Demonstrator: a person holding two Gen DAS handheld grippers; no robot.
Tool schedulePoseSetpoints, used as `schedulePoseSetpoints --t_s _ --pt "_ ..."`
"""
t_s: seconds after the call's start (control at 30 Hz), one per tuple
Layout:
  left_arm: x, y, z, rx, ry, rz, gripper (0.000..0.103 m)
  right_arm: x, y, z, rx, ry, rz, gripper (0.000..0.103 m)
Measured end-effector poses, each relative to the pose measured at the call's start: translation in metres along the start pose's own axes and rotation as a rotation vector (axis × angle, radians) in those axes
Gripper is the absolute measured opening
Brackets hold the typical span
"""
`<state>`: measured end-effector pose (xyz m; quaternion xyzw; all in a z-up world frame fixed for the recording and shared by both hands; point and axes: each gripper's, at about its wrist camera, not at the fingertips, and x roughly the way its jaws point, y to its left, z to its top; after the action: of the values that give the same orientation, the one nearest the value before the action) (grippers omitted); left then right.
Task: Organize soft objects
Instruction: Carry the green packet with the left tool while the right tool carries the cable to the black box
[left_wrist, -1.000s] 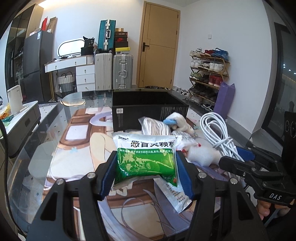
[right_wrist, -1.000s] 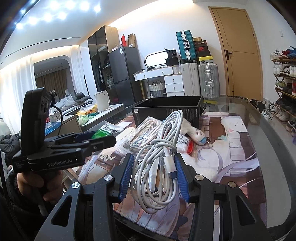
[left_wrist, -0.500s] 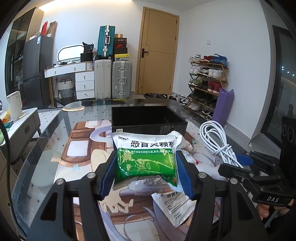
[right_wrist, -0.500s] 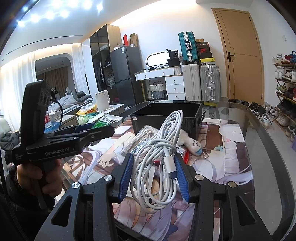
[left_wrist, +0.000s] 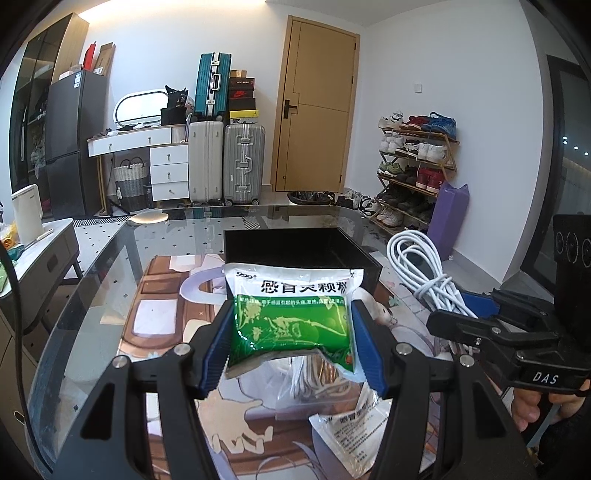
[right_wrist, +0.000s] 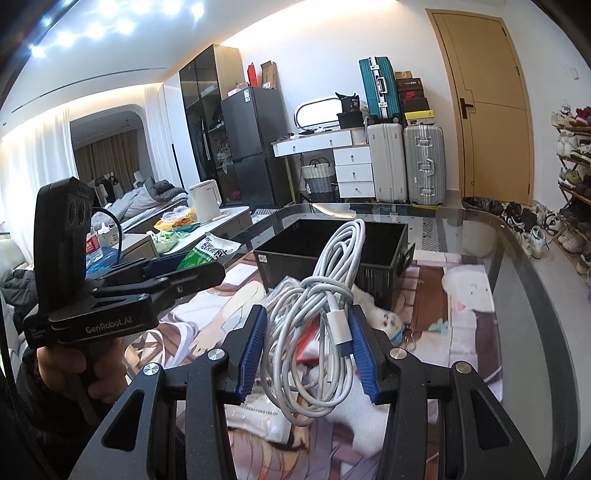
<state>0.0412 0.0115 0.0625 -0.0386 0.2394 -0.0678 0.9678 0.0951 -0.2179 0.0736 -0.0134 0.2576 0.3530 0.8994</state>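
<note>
My left gripper (left_wrist: 291, 332) is shut on a green and white medicine sachet (left_wrist: 291, 314) and holds it above the table, in front of the open black box (left_wrist: 295, 245). My right gripper (right_wrist: 306, 343) is shut on a coiled white cable (right_wrist: 314, 314), lifted above the pile of items; the cable also shows in the left wrist view (left_wrist: 424, 273). The black box (right_wrist: 332, 243) lies just beyond the cable. A white plush toy (right_wrist: 384, 321) lies on the mat beside the box.
A clear bag of cables (left_wrist: 314, 380) and another white sachet (left_wrist: 354, 432) lie on the printed mat (left_wrist: 159, 314) on the glass table (right_wrist: 517, 266). Suitcases, a dresser and a shoe rack stand beyond the table.
Both grippers have risen with their loads and moved toward the black box; the pile of items now lies lower and closer under the sachet and the cable.
</note>
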Motion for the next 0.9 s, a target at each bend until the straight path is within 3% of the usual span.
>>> schedulePoseSetpoints --t_s 0.47,0.9 --pt "0.027 0.004 0.029 -0.003 -0.002 0.009 0.06 0.031 -0.017 0.047 0.031 0.05 0.024 0.045" --pt "0.072 0.013 0.048 0.003 0.033 0.025 0.06 0.076 -0.041 0.064 0.072 0.12 0.042 0.045"
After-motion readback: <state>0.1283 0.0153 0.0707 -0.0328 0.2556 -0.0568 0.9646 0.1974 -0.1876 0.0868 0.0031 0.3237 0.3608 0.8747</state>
